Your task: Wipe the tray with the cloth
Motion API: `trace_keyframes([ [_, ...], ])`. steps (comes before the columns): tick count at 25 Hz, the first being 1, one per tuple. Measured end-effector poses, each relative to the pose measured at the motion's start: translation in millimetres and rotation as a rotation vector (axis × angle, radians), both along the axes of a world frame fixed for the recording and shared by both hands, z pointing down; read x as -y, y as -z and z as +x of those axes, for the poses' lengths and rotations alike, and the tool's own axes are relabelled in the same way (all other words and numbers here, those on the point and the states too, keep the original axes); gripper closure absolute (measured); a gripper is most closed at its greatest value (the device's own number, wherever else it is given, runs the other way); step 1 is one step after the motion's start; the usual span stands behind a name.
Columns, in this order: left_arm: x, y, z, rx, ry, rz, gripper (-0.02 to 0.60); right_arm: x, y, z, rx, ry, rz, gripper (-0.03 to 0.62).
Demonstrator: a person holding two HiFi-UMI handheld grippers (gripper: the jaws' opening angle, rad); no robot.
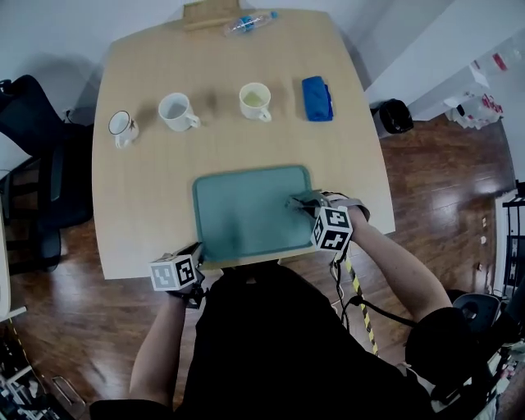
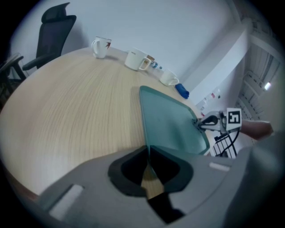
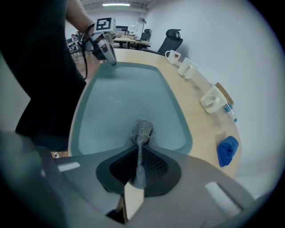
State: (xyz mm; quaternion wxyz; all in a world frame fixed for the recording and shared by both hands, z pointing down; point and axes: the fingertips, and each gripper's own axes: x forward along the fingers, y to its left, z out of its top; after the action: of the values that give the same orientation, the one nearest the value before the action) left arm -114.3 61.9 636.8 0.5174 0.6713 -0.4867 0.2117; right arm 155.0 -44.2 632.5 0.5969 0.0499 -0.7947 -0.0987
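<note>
A teal tray (image 1: 246,221) lies on the wooden table near its front edge. My left gripper (image 1: 198,254) is shut on the tray's near left rim; in the left gripper view the rim (image 2: 143,116) runs straight out from between the closed jaws. My right gripper (image 1: 306,205) points steeply down over the tray's right side, shut on a grey mesh cloth (image 3: 140,132). The cloth's free end rests on the tray floor (image 3: 120,98) close to the right rim. The left gripper (image 3: 105,43) shows at the tray's far corner in the right gripper view.
Three mugs (image 1: 123,125) (image 1: 178,111) (image 1: 256,100) stand in a row behind the tray, with a folded blue cloth (image 1: 317,98) to their right. A plastic bottle (image 1: 248,23) lies by a wooden board at the table's far edge. A black office chair (image 1: 33,115) is at the left.
</note>
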Motion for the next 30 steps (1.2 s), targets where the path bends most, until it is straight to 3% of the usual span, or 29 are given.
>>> trace_keyframes([
  [5,1,0,-1,0.011,-0.003,0.008,0.555,-69,-1,9,0.007,0.013,-0.067,0.568],
  [8,1,-3,-5,0.001,0.055,0.003,0.558,-95,-1,10,0.024,-0.008,-0.105,0.568],
  [10,1,-3,-7,0.016,0.076,0.001,0.563,-105,1,7,0.042,-0.033,-0.129,0.568],
  [12,0,-3,-5,0.052,0.044,0.009,0.565,-102,7,8,0.077,-0.105,-0.124,0.568],
  [14,-1,-2,-2,0.061,0.024,0.014,0.563,-80,18,19,0.145,-0.272,-0.086,0.568],
  [17,-1,-2,0,0.038,0.028,0.012,0.563,-27,30,61,0.3,-0.709,-0.045,0.568],
  [20,1,-1,-6,0.043,0.053,0.027,0.549,11,21,109,0.415,-1.14,-0.081,0.568],
  [22,4,3,-10,0.071,0.062,0.054,0.548,17,6,128,0.417,-1.321,-0.129,0.566],
  [25,12,16,-17,0.186,0.03,0.106,0.477,12,-13,143,0.364,-1.43,-0.16,0.554],
  [27,21,27,-23,0.258,0.019,0.144,0.471,10,-19,145,0.34,-1.439,-0.15,0.533],
  [30,32,43,-32,0.296,0.039,0.194,0.469,8,-17,140,0.377,-1.429,-0.156,0.502],
])
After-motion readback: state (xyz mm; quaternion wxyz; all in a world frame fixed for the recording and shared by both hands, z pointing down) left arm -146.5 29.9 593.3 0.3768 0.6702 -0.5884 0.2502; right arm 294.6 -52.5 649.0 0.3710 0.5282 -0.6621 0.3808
